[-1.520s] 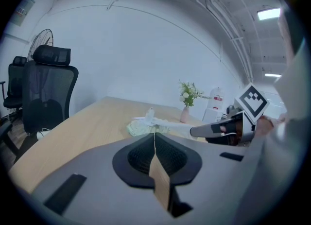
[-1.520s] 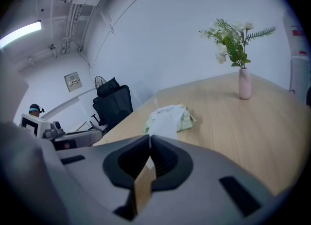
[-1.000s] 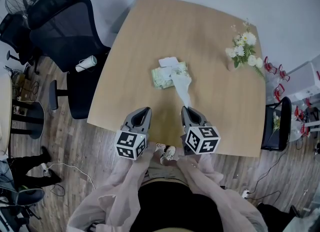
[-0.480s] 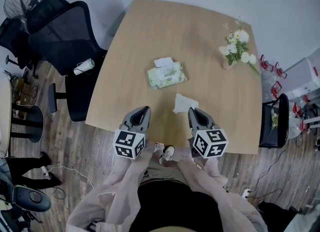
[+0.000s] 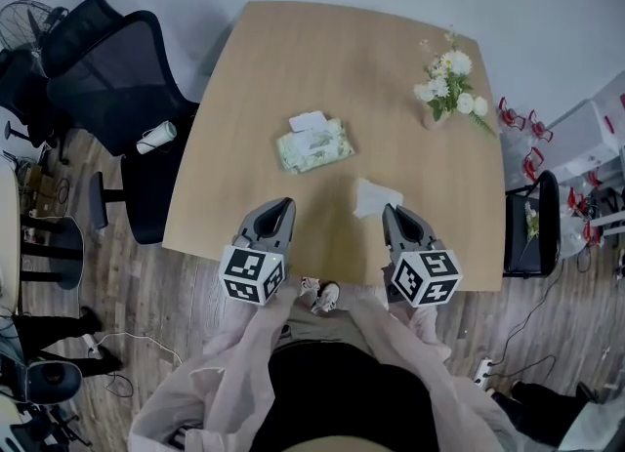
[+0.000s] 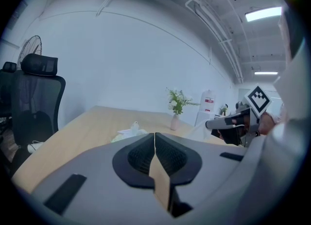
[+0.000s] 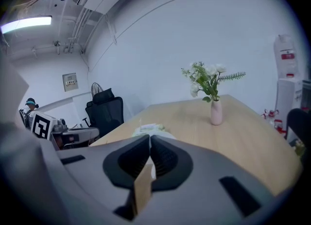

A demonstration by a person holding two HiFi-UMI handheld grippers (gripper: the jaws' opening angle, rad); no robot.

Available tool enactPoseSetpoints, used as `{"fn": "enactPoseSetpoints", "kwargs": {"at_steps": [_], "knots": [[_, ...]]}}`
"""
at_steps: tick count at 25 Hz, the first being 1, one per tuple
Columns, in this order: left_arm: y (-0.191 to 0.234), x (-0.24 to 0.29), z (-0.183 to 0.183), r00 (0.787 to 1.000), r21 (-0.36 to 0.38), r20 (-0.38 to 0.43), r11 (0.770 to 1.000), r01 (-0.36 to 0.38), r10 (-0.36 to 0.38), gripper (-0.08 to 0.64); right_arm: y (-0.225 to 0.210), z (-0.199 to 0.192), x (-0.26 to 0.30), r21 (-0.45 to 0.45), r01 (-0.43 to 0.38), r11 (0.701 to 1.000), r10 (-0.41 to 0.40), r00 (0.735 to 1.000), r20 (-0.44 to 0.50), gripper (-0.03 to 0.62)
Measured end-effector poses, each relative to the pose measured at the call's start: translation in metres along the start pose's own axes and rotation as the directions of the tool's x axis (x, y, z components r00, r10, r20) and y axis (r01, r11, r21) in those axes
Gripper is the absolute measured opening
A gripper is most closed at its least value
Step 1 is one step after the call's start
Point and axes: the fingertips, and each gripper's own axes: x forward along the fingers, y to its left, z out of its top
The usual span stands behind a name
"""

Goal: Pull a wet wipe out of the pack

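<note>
Pinches a limp white wet wipe (image 5: 376, 196) in the closed right claw (image 5: 392, 211), left claw (image 5: 282, 205) closed on nothing, soft green rectangular pack (image 5: 312, 144) lying ahead of both on the smooth pale-wood surface (image 5: 322, 60) above plank flooring (image 5: 195, 284).

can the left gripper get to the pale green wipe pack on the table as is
Probably yes: the left gripper, shut and empty, points toward the pale green soft wet wipe pack, with only bare light wooden table between them.
</note>
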Motion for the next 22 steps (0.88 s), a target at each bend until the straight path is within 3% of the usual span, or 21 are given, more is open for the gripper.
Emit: {"fn": "enactPoseSetpoints", "kwargs": {"at_steps": [7, 14, 22], "knots": [[-0.007, 0.008, 0.013, 1.0, 0.015, 0.024, 1.0, 0.019, -0.02, 0.015, -0.011, 0.012, -0.006, 0.009, 0.036, 0.999, -0.036, 0.998, 0.053, 0.011], [-0.011, 0.015, 0.012, 0.999, 0.018, 0.014, 0.999, 0.036, -0.036, 0.015, -0.011, 0.012, -0.004, -0.069, 0.053, 0.996, -0.051, 0.998, 0.032, 0.009], [-0.015, 0.017, 0.013, 0.999, 0.022, 0.008, 0.999, 0.045, -0.045, 0.015, -0.009, 0.013, 0.001, -0.07, 0.043, 0.997, -0.042, 0.999, 0.025, 0.009]]}}
